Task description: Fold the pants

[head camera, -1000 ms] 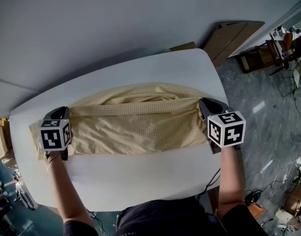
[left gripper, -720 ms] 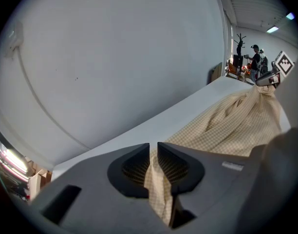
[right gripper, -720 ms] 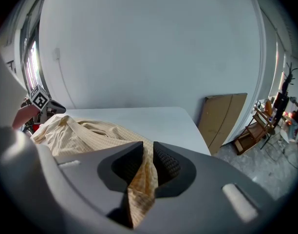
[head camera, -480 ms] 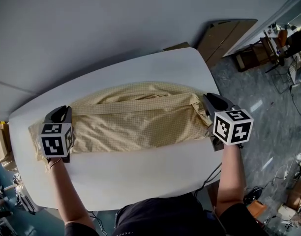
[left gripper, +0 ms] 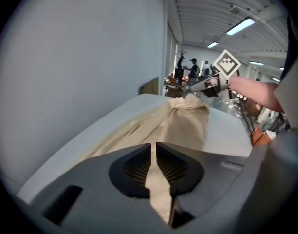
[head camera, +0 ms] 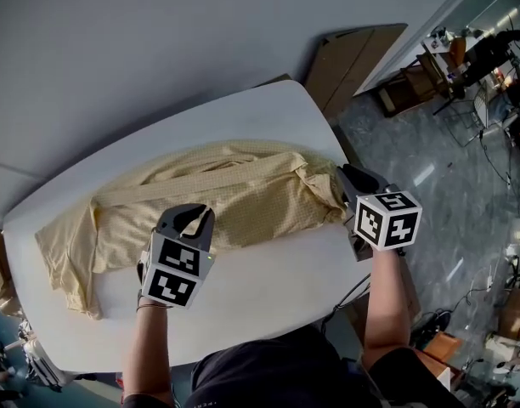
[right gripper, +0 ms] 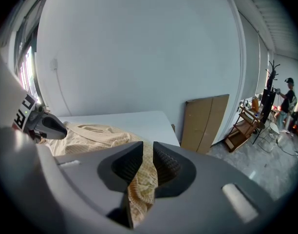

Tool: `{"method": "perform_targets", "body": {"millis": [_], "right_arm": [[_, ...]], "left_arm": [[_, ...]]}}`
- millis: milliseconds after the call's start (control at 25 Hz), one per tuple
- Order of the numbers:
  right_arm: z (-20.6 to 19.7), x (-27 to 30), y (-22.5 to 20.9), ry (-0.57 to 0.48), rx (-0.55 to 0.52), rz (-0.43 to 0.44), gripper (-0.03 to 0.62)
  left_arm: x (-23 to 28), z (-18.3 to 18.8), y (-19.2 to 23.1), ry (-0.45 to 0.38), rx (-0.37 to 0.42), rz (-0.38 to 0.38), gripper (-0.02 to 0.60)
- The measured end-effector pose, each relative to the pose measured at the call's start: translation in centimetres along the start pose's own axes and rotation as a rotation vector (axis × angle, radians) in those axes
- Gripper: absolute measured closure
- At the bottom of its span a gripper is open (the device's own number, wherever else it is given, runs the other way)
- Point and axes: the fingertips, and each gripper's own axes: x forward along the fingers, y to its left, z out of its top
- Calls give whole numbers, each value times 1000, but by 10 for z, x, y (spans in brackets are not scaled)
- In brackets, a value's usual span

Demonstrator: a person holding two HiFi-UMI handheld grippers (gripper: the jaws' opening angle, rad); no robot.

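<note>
White bench (head camera: 268,308), grey wall beyond. Pants (head camera: 243,194): lying lengthwise, left end slumped. Your left hand-held gripper (head camera: 190,214), jaws just closing, pinches the near edge mid-length, likely to fold. Your right hand-held gripper (head camera: 347,177), jaws just eased wider, clamps the bunched right end as an anchor.

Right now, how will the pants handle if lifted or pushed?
Likely floppy: the pants lie in soft wrinkles with one end bunched. Probably light: thin cloth. Pushed, they'd likely crumple rather than slide on the table.
</note>
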Motion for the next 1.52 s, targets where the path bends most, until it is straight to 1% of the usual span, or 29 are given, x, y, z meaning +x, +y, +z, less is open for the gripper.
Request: {"method": "perform_targets", "body": {"millis": [120,200,360,480,600,680,800,880,1000,1080,1160,1320,1440,1520], "right_arm": [[-3,-7,0,-6,-3,15,518],[-6,-10,-3,2,-9,26,509],[-17,-18,-12,25,-8,50,501],[-20,-21,-3,26,-19,122,479],[-19,-12,19,40,-89,203,433],[-17,-2,29,54,-127,239,406],[-13,6,31,56,-131,270,402],[-13,8,24,61,-136,255,403],[-19,18,2,93,-152,194,404],[-25,28,-13,118,-134,169,404],[-31,34,-24,140,-96,166,402],[-41,39,-29,175,-6,204,390],[-47,43,-32,201,10,196,378],[-50,45,-35,217,10,178,367]], "left_arm": [[22,28,-62,-53,38,-132,542],[35,42,-97,-75,62,-192,534],[56,59,-154,-98,107,-278,517],[72,65,-185,-97,161,-314,489],[86,68,-203,-84,225,-314,458],[91,71,-210,-76,247,-320,448],[94,79,-218,-77,259,-334,445],[98,81,-221,-73,279,-325,441],[107,82,-221,-62,320,-293,429],[113,82,-222,-56,332,-278,413],[118,80,-224,-41,335,-273,399],[129,73,-222,-6,343,-237,385],[135,66,-221,22,336,-229,389],[138,62,-222,41,345,-223,405]]}}
